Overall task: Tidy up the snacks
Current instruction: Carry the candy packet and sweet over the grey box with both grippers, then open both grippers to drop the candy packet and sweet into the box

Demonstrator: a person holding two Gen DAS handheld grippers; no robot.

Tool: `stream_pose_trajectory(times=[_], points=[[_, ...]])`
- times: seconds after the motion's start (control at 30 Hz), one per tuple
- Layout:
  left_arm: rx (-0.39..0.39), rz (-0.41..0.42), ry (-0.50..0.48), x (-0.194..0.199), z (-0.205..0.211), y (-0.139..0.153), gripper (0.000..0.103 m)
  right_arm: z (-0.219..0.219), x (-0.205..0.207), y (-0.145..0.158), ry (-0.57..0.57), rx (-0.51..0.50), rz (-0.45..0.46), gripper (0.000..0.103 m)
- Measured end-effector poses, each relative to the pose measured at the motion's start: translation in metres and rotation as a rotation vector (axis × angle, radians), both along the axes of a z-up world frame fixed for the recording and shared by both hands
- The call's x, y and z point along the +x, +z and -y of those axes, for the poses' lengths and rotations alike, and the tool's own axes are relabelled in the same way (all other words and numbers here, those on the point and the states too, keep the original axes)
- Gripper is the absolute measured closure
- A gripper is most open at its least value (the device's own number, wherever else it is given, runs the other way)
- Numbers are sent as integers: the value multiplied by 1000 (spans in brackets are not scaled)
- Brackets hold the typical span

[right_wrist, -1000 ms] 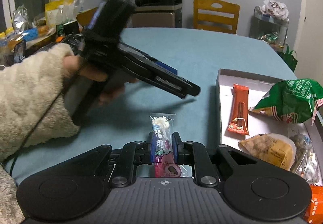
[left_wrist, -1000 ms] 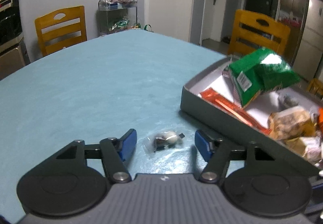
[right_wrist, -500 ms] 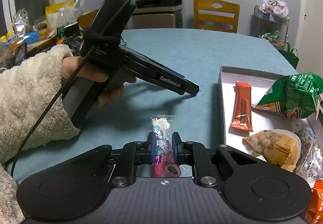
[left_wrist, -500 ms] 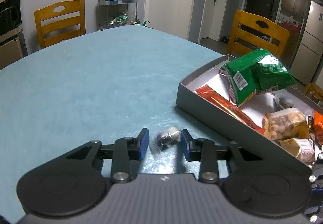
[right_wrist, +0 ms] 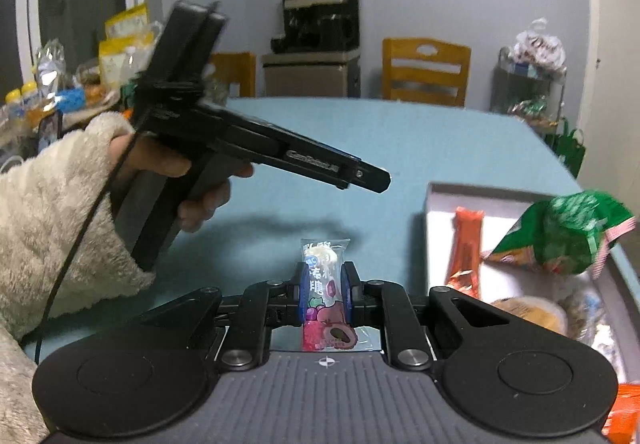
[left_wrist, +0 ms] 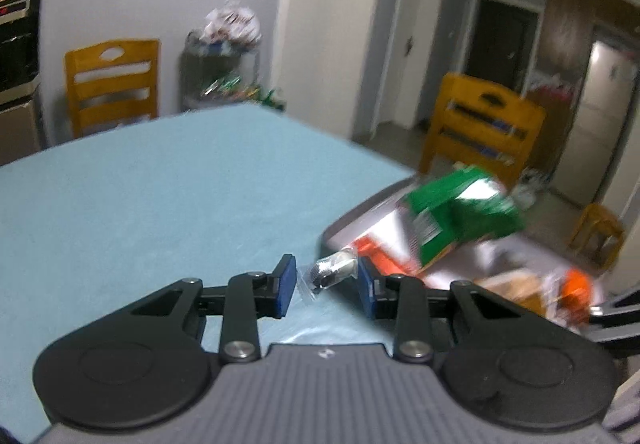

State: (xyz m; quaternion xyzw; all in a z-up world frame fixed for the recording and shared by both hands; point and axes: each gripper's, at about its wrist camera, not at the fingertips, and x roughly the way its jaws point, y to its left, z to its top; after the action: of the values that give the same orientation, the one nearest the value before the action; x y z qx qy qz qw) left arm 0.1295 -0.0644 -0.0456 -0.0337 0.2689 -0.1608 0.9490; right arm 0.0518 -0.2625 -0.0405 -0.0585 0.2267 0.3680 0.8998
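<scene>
A small clear-wrapped candy (left_wrist: 330, 272) hangs above the blue table (left_wrist: 160, 211), pinched between the blue pads of my left gripper (left_wrist: 326, 282). From the right wrist view that left gripper (right_wrist: 374, 181) shows side-on, held by a hand in a fluffy sleeve (right_wrist: 60, 211); the candy is hidden there. My right gripper (right_wrist: 324, 278) is shut on a pink and white candy packet (right_wrist: 325, 300) low over the table. To the right lies the grey box (right_wrist: 480, 189), also in the left wrist view (left_wrist: 352, 213), holding a green bag (right_wrist: 572, 236), an orange stick (right_wrist: 466, 248) and other snacks.
Yellow chairs (left_wrist: 114, 83) (right_wrist: 426, 69) stand behind the table. A dark cabinet with a coffee machine (right_wrist: 316, 27) and a shelf with bags (right_wrist: 532, 75) line the wall. Snack bags and bottles (right_wrist: 80, 83) crowd the far left. An orange packet (right_wrist: 624, 412) lies at the lower right.
My left gripper's jaws closed on the small candy and lifted it off the table, tilting the view up. The right gripper kept still with its packet.
</scene>
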Motion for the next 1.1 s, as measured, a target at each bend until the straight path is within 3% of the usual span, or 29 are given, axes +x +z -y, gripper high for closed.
stream_pose_trajectory(times=[0.13,0.33,0.57,0.8,0.97,1.03,1.1], points=[[4,35,-80,-6,24,13,73,19,1,4,-60,35,8,84],[24,21,-166,1,61,11,73,47,2,0,-174,57,17,84],[94,-24,-124,28,91,-8,72,51,17,-14,-319,-11,104,85],[136,-60,-75,46,96,-23,70,43,39,-24,-375,-59,143,85],[105,-71,-70,45,89,-20,59,43,40,-22,-363,-40,127,80],[92,-73,-68,42,86,-17,49,43,39,-21,-366,-38,120,72],[82,-67,-59,38,83,-14,32,44,40,-19,-369,-32,113,66]])
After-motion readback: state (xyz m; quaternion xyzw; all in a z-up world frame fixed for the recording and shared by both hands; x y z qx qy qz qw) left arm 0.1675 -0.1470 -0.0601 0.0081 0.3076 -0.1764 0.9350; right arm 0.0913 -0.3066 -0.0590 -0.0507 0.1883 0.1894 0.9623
